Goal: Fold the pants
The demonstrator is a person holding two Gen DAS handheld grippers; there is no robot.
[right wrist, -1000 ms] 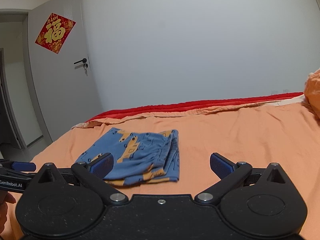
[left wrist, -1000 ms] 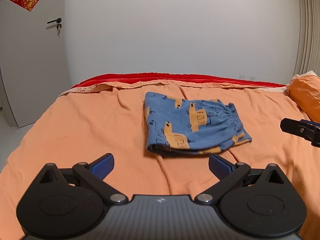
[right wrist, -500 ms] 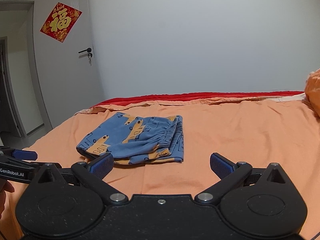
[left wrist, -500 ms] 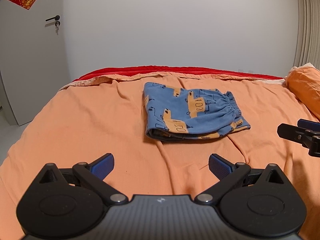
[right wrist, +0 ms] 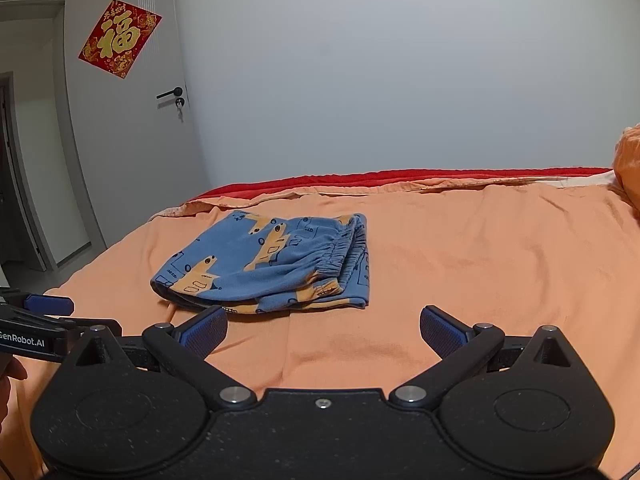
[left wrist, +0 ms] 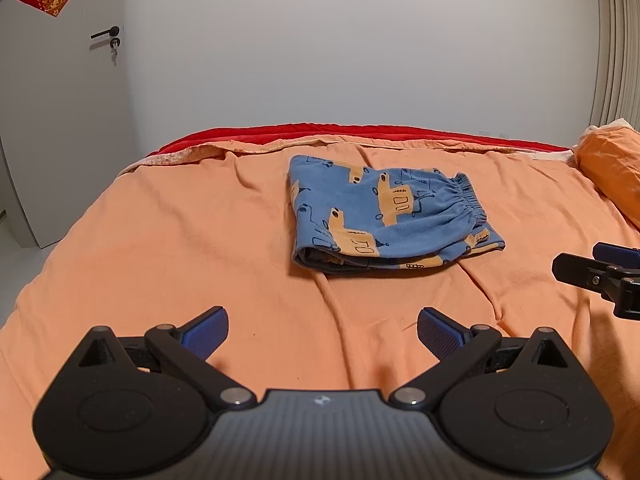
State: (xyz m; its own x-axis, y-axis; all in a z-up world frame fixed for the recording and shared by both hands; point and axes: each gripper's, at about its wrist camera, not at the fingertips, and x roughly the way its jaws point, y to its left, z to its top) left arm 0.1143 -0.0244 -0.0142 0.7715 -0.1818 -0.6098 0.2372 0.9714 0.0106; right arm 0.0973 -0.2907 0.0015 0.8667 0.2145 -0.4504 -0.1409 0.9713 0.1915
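Pants (left wrist: 384, 220) are lying folded on the bed (left wrist: 200, 240), apart from my left gripper (left wrist: 322, 330) and right gripper (right wrist: 324, 330), both gaping wide, so I'm judging only withdrawal remains.

The left gripper (left wrist: 322, 332) hangs over the orange bed (left wrist: 168, 248) with its blue-padded fingers (left wrist: 208, 330) spread wide and nothing between them. At twelve o'clock from it, well apart, the blue pants (left wrist: 384, 220) with an orange print lie folded into a compact stack, elastic waistband toward three o'clock. The right gripper (left wrist: 600, 276) enters at the three o'clock edge, clear of the cloth. An orange pillow (left wrist: 612, 172) sits at two o'clock, a white door (left wrist: 56, 120) at ten.
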